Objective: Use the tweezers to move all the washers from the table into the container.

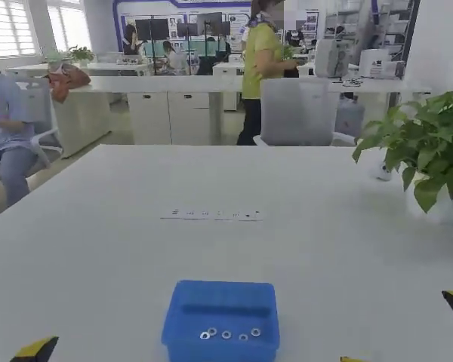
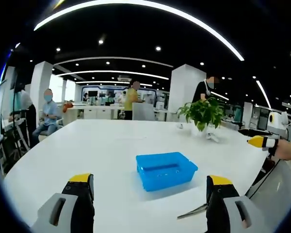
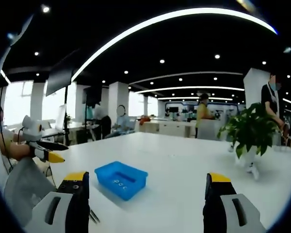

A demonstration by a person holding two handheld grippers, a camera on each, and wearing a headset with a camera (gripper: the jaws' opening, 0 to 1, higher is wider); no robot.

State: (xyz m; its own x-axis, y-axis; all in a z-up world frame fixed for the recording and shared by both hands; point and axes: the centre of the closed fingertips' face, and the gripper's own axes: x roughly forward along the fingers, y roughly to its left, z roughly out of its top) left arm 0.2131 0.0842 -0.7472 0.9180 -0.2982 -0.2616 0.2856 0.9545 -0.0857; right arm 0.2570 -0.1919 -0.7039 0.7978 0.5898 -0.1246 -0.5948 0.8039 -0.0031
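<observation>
My left tongs (image 2: pixel 149 180) and right tongs (image 3: pixel 146 177) both gape wide, holding nothing. Just ahead of them sits the blue container (image 1: pixel 219 292) with the washers (image 1: pixel 228 333) inside. The tweezers (image 2: pixel 192 212) lie on the table (image 1: pixel 325 249) near the container.

The tweezers (image 2: pixel 193 211) are a thin metal sliver just beside the left gripper's (image 2: pixel 149 180) jaw at the right of its view. One end is hidden behind that jaw, and what holds them cannot be told. Beside the right gripper's (image 3: pixel 144 177) left-of-view jaw, thin dark tips (image 3: pixel 93 216) are too small to make out. Ahead of both claws, the washers (image 1: pixel 228 332) in the container (image 1: pixel 219 285) are too small to count surely. The head view's bottom edge cuts off the container's near wall. Beyond the container, a printed strip (image 1: pixel 211 215) is unreadable.
</observation>
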